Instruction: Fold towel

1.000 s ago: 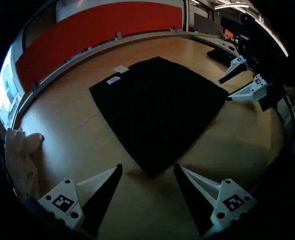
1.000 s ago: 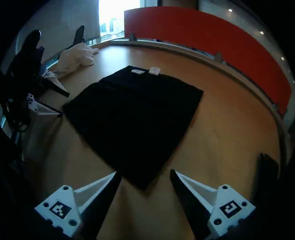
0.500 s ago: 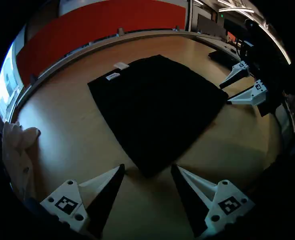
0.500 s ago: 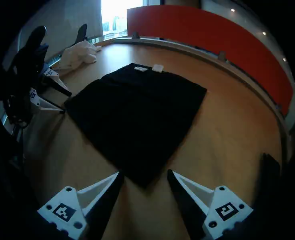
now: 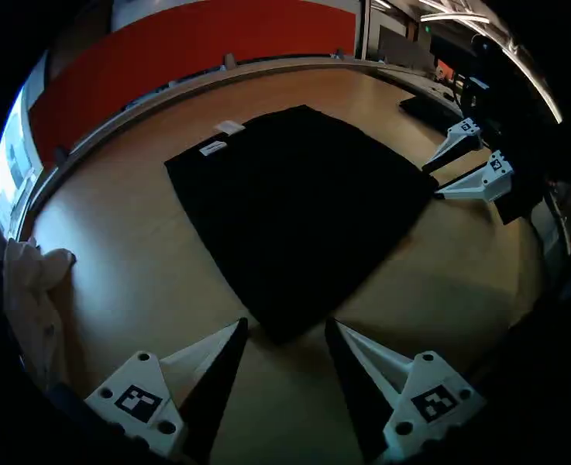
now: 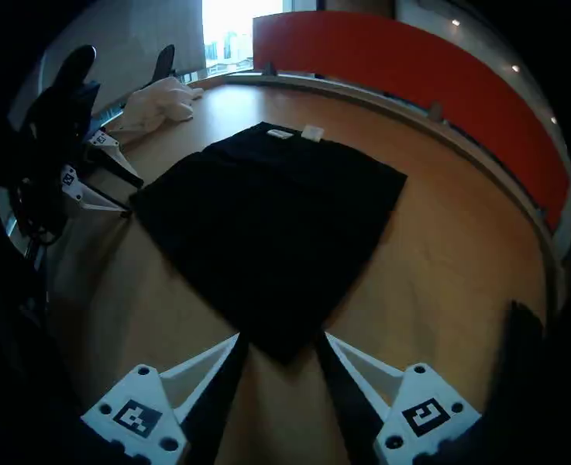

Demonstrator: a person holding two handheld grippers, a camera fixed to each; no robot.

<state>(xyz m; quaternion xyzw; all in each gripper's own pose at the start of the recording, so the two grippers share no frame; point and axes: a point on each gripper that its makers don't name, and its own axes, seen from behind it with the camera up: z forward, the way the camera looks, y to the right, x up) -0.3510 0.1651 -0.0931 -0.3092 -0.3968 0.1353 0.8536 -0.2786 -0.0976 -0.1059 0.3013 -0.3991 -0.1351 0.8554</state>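
Note:
A black towel [image 5: 300, 201] lies spread flat on the wooden table [image 5: 122, 256], with two small white tags [image 5: 221, 136] at its far edge. My left gripper [image 5: 283, 327] is open, and the towel's near corner lies between its fingertips. In the right gripper view the same towel [image 6: 273, 221] points another corner into my open right gripper [image 6: 281, 341]. The right gripper [image 5: 432, 183] is also in the left gripper view, at the towel's right corner. Across the towel in the right gripper view, the left gripper [image 6: 136, 198] sits at the left corner.
A crumpled white cloth [image 5: 33, 283] [image 6: 159, 105] lies by the table's edge near the window. A red partition [image 5: 208, 39] runs behind the curved table rim. A dark object [image 6: 521, 341] stands at the right in the right gripper view. Dark chairs [image 6: 72, 74] stand beyond the left gripper.
Both grippers have crept forward onto their towel corners, and each pair of fingers has narrowed its gap. The towel has not moved.

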